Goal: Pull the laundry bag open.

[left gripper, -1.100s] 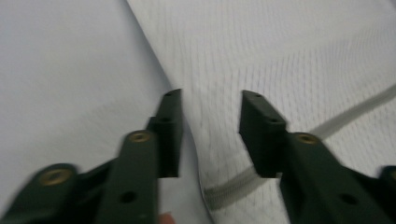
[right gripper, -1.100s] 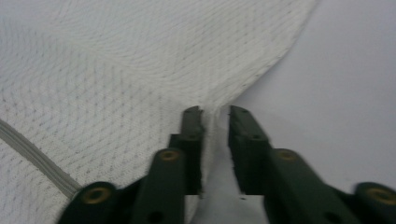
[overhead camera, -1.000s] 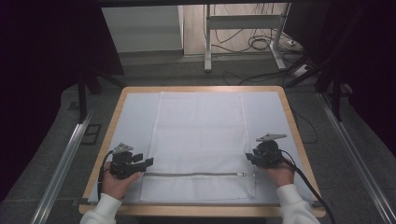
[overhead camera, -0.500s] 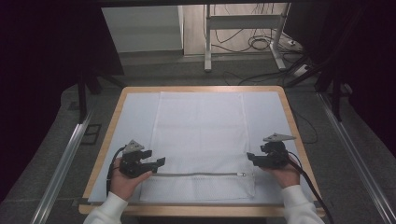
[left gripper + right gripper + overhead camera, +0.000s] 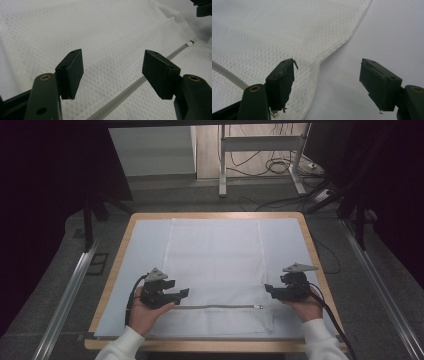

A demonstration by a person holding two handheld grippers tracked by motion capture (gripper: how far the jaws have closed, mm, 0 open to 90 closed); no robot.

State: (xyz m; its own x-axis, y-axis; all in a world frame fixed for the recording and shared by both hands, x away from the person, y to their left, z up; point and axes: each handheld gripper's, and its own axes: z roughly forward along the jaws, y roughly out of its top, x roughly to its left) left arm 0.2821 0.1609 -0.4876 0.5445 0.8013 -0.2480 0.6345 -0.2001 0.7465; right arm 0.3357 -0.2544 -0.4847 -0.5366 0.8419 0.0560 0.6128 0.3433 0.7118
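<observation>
White mesh bag [image 5: 216, 270] flat on the pale sheet [image 5: 142, 250] over the wooden table [image 5: 116, 270], long side running away from the person, grey zipper [image 5: 215, 307] across the near end with its pull [image 5: 259, 307] at the right

Left gripper [image 5: 184, 293] over the bag's near left part, just above the zipper's left end, carried by the left hand [image 5: 145, 312] and pointing right across the cloth; jaws spread, nothing between the pads, having just been opening. Seen from the left gripper view: both black pads [image 5: 72, 72] hanging above the mesh, clear of it, the zipper [image 5: 130, 90] running slantwise under the gap, its pull [image 5: 190, 43] far off at the upper right

Right gripper [image 5: 269, 291] at the bag's near right edge, pointing left toward the zipper pull, in the right hand [image 5: 306, 307]; jaws wide apart and just been opening, nothing pinched. From the right gripper view: one pad [image 5: 282, 78] over the mesh bag [image 5: 274, 32] close to its hemmed edge, the other pad over the bare sheet [image 5: 392, 32], the edge [image 5: 318, 65] of the bag lying between them untouched, a short piece of zipper [image 5: 227, 72] at the left

Both grippers well apart, the length of the zipper between them
</observation>
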